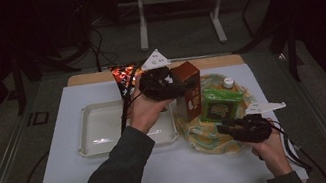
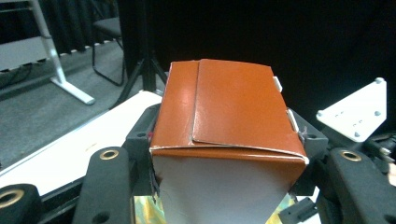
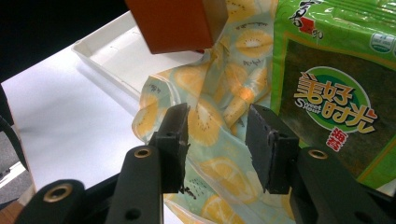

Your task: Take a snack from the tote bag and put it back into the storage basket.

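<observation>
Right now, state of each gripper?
Left gripper: closed on the brown carton, fingers against both its sides.
Right gripper: open, holding nothing, over the fruit-print bag beside the green packet.

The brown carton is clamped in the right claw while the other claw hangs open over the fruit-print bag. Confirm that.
Not quite: the brown carton is clamped in the left claw, as the left gripper view shows. The right claw is the one open over the fruit-print bag.

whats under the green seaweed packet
A fruit-print cloth bag lies under the green seaweed packet, spreading past its edges. The packet covers whatever is beneath its middle.
</observation>
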{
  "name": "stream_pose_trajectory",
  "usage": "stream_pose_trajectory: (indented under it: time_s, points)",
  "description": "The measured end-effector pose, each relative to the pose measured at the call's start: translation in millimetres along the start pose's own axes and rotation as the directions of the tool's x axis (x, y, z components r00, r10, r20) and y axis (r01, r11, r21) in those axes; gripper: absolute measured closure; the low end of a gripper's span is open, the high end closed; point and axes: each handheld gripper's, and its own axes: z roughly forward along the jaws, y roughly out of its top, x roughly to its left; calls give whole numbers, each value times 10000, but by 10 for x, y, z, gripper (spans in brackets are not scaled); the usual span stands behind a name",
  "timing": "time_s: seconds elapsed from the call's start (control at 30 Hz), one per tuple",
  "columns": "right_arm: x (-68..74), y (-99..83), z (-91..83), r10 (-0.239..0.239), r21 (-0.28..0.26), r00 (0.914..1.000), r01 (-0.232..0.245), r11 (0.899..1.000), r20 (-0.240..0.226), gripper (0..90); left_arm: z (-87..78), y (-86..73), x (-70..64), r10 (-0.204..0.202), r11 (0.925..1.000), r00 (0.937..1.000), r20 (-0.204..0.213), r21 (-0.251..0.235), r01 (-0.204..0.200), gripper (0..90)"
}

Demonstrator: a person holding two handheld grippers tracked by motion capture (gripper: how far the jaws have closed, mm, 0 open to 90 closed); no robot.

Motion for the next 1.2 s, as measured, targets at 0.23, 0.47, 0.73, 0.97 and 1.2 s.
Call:
stream_pose_trajectory:
  time_s: [0.23, 0.47, 0.73, 0.97, 1.2]
  points:
    - [-4, -1, -8, -14, -6, 10000, 14, 10000, 5, 589, -95, -29, 33, 120, 9999, 9999, 44, 78, -120, 420]
    - [-3, -4, -6, 9, 17, 10000, -9, 10000, 5, 589, -186, -89, 93, 212, 9995, 9997, -91, 249, -210, 420]
    - [-9, -11, -1, 8, 68, 10000, -8, 10000, 23, 589, -318, -184, 196, 201, 9990, 9993, -321, 397, -188, 420]
    - [-5, -16, 12, 23, 94, 10000, -23, 10000, 1, 589, -434, -230, 252, 360, 9977, 9974, -627, 600, -323, 420]
    - [-10, -16, 1, 14, 75, 10000, -14, 10000, 44, 588, -509, -302, 313, 530, 9947, 9950, -850, 926, -451, 420]
